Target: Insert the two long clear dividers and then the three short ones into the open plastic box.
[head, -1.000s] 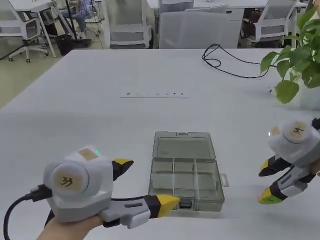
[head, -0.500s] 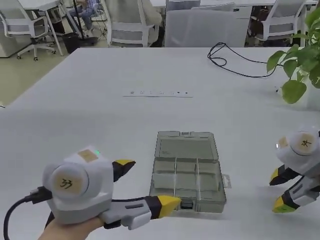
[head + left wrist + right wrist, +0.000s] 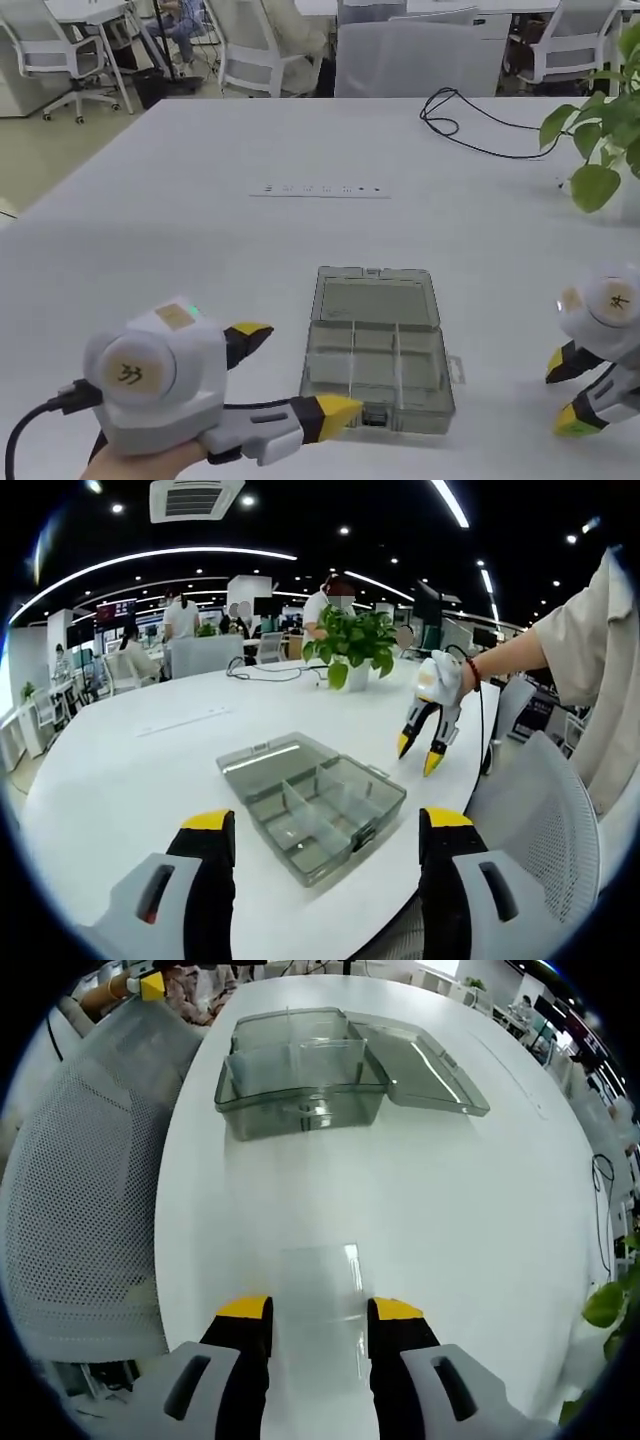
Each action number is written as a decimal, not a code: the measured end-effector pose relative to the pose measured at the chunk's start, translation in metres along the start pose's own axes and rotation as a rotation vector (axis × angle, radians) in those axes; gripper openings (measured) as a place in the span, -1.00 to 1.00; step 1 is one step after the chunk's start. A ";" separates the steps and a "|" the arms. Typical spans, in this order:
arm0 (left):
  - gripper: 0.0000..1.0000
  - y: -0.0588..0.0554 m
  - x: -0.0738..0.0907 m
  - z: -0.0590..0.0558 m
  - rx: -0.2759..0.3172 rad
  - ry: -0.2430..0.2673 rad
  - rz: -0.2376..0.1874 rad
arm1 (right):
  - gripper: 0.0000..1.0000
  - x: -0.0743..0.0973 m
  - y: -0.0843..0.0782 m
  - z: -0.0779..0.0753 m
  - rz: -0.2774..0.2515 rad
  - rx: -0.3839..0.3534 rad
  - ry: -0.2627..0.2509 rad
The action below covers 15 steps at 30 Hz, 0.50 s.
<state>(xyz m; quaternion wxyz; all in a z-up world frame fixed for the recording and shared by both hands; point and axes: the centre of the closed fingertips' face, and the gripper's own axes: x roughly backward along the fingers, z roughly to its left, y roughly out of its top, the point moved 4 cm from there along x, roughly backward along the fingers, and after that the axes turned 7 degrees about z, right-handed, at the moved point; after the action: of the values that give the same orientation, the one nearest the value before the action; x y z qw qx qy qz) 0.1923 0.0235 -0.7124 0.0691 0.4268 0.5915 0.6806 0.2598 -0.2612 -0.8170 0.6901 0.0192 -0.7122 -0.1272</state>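
Your box (image 3: 378, 345) is a smoky, see-through grey; the table (image 3: 200, 230) is white. Your left gripper (image 3: 297, 369) and right gripper (image 3: 557, 403) have pale grey shells, black jaws and yellow tips. The plant (image 3: 605, 130) is green, the cable (image 3: 481, 148) black.

open table (image 3: 200, 230) runs on every side of the box (image 3: 378, 375). its lid (image 3: 375, 298) lies flat behind it, so the compartments are open from above. the left gripper (image 3: 300, 370), fingers spread, crowds the box's near left corner. the right gripper (image 3: 562, 398) is well apart, with bare table between. a clear sheet (image 3: 320, 1280) lies just ahead of its fingers, and a mesh chair (image 3: 90, 1160) lines the near edge. a plant (image 3: 605, 130), a cable (image 3: 480, 125) and a flat strip (image 3: 320, 189) sit far back.
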 end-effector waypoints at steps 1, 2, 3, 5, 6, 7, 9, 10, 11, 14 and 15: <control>0.51 0.000 0.000 0.000 0.000 0.000 -0.001 | -0.24 0.000 0.000 0.001 0.000 0.001 0.001; 0.51 0.000 0.001 0.000 0.001 0.000 -0.001 | -0.27 0.000 0.000 0.001 0.002 0.003 0.000; 0.51 0.000 0.001 0.001 0.001 0.001 -0.001 | -0.32 0.000 0.000 0.000 0.004 0.002 -0.001; 0.50 -0.001 0.002 0.001 -0.001 0.002 0.002 | -0.33 0.000 -0.001 0.000 0.004 -0.001 -0.002; 0.50 -0.001 0.002 0.002 -0.003 0.003 0.004 | -0.33 0.000 -0.001 0.000 0.004 0.000 -0.003; 0.50 -0.001 0.003 0.002 -0.004 0.003 0.004 | -0.33 0.000 -0.001 0.001 0.004 0.000 -0.004; 0.50 -0.001 0.004 0.002 -0.003 0.005 0.001 | -0.34 0.001 0.000 0.004 0.002 0.000 -0.007; 0.49 -0.001 0.004 0.003 -0.002 0.005 0.000 | -0.34 0.001 0.001 0.005 0.001 0.000 -0.009; 0.49 -0.001 0.005 0.003 -0.003 0.007 0.001 | -0.35 0.002 0.002 0.007 -0.003 -0.004 -0.012; 0.49 -0.001 0.006 0.003 -0.008 0.007 0.003 | -0.35 0.004 0.003 0.011 -0.009 -0.008 -0.021; 0.48 -0.001 0.006 0.003 -0.008 0.006 0.004 | -0.35 0.005 0.004 0.012 -0.010 -0.003 -0.027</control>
<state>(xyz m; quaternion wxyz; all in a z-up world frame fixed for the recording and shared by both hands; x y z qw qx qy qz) 0.1900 0.0292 -0.7102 0.0677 0.4258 0.5880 0.6844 0.2479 -0.2565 -0.8115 0.6797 0.0200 -0.7212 -0.1322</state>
